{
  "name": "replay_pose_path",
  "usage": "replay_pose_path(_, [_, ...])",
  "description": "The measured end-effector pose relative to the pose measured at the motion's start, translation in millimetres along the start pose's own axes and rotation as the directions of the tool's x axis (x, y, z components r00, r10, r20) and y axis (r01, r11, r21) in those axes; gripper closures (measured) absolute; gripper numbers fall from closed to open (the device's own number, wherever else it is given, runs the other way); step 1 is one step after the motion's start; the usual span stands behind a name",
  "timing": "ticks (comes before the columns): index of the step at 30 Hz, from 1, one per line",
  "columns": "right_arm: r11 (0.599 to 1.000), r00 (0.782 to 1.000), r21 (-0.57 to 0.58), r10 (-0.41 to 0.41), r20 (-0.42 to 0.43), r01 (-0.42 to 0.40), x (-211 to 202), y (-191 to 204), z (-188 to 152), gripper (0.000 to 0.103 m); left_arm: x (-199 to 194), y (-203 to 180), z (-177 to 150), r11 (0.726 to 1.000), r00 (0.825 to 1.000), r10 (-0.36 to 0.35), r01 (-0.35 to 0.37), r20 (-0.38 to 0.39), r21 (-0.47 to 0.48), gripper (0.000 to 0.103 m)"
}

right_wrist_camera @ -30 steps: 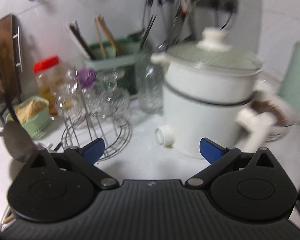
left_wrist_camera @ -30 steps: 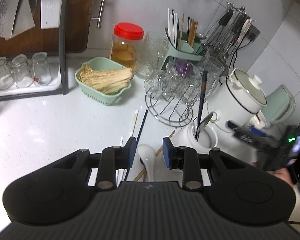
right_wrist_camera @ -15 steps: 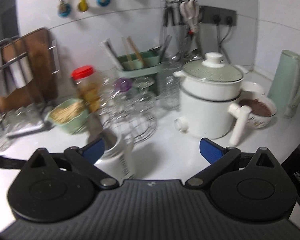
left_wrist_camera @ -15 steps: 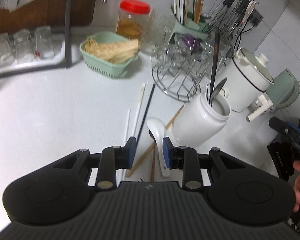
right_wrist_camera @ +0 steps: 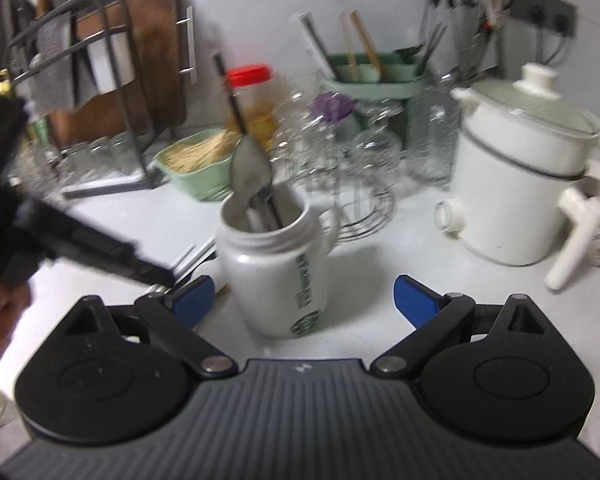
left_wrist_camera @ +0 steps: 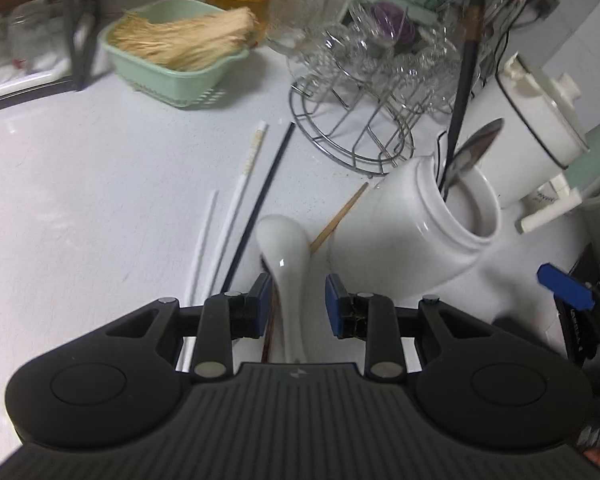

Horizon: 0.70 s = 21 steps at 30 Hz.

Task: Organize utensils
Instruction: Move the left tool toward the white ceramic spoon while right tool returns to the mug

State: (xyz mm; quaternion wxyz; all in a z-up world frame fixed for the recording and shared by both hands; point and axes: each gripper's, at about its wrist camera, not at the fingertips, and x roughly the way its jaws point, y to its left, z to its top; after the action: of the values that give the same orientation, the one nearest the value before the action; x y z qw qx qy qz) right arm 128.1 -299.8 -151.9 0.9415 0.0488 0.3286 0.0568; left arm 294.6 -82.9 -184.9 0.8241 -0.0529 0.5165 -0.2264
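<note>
Down on the white counter point(left_wrist_camera: 80, 184), the left gripper point(left_wrist_camera: 294, 300) hovers low with its fingers partly open, one on each side of the handle of a white ceramic spoon point(left_wrist_camera: 286, 256) — gaps show on both sides, so nothing is gripped. The spoon lies flat, bowl pointing away from the camera. Just left of it lie a black chopstick point(left_wrist_camera: 264, 196) and two white chopsticks point(left_wrist_camera: 236, 200); a wooden chopstick point(left_wrist_camera: 340, 216) runs from beside the spoon's bowl toward the white jar mug point(left_wrist_camera: 412, 224), and what looks like a dark stick lies under the spoon's handle, though blur makes that uncertain.

Seen from the right wrist, the right gripper point(right_wrist_camera: 304, 296) has its fingers spread wide, empty, with the jar mug point(right_wrist_camera: 276, 272) standing upright between and just ahead of them. A metal spoon point(right_wrist_camera: 250, 172) and a black chopstick point(right_wrist_camera: 236, 104) stand in the mug. Behind it sit a wire glass rack point(left_wrist_camera: 356, 120), a green basket point(left_wrist_camera: 172, 60) of pale sticks, and a white lidded pot point(right_wrist_camera: 520, 184) — well to the right.
</note>
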Motion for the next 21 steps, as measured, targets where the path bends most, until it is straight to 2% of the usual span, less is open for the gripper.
replay_pose_path(2, [0.999,0.999,-0.025,0.034,-0.001,-0.034,5,2,-5,0.005,11,-3,10,0.999,0.999,0.032,-0.031,-0.029,0.009,0.069])
replay_pose_path(5, [0.996,0.998,-0.063,0.064,0.009,-0.064,11,8,-9,0.005,17,-9,20,0.997,0.998,0.052,-0.051,-0.029,0.049,0.053])
replay_pose_path(6, [0.995,0.998,-0.07,0.067,0.015,-0.065,12,9,-9,0.005,19,-11,22,0.996,0.998,0.064,-0.062,-0.029,0.069,0.051])
replay_pose_path(9, [0.995,0.999,-0.089,0.043,0.033,-0.04,20,13,-8,0.005,22,-13,30,0.992,0.995,0.094,-0.091,-0.033,0.091,0.05])
replay_pose_path(15, [0.984,0.995,-0.171,0.061,0.076,-0.047,41,18,-4,0.005,26,-3,35,0.996,0.997,0.067,-0.065,-0.038,0.058,0.05])
replay_pose_path(18, [0.979,0.996,-0.201,0.057,0.074,-0.041,49,21,-2,0.005,27,0,36,0.998,0.998,0.039,-0.037,-0.052,0.045,0.05])
replay_pose_path(21, [0.975,0.995,-0.216,0.065,0.071,-0.048,53,19,-4,0.005,35,2,39,0.998,0.997,0.045,-0.042,-0.062,0.041,0.05])
